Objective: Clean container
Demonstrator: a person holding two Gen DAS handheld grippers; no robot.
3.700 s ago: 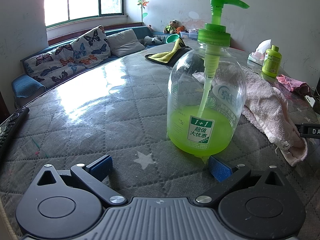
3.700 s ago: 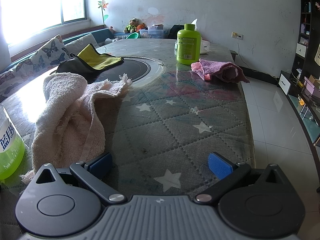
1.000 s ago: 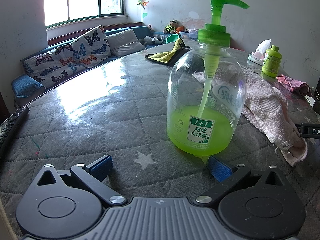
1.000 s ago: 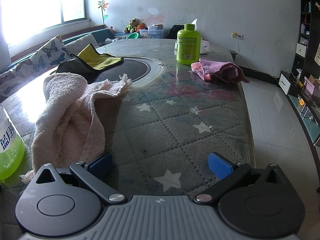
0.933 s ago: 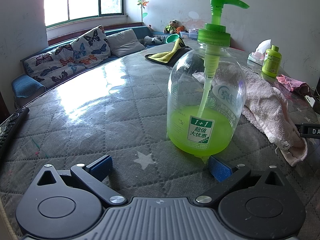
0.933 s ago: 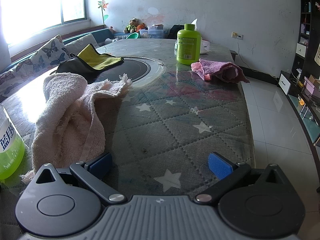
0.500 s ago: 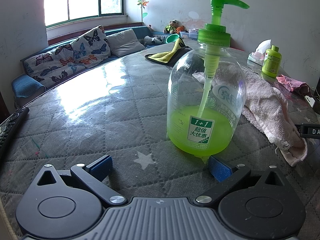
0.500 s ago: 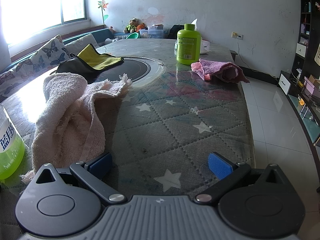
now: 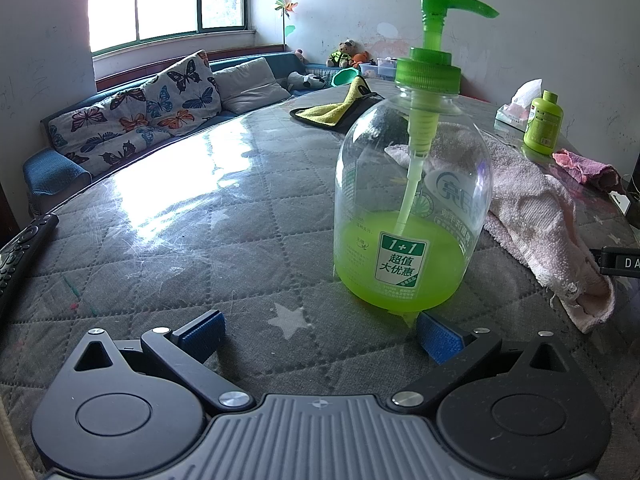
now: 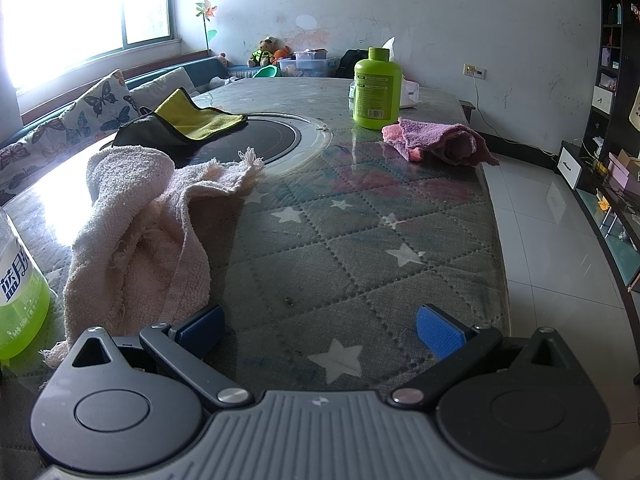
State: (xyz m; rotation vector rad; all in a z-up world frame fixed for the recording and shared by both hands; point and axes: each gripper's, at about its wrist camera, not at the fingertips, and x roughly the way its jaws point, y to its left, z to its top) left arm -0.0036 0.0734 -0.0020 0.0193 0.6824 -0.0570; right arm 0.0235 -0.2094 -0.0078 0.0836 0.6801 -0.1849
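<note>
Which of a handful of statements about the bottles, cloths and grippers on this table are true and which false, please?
1. The pump bottle is full to the neck. False: green liquid fills only its lower part.
2. The left gripper is open and holds nothing. True.
3. The pale pink towel lies beside the pump bottle. True.
4. The small green bottle lies on its side. False: it stands upright.
5. The right gripper grips the purple cloth. False: it is open and empty, with the cloth far ahead.
</note>
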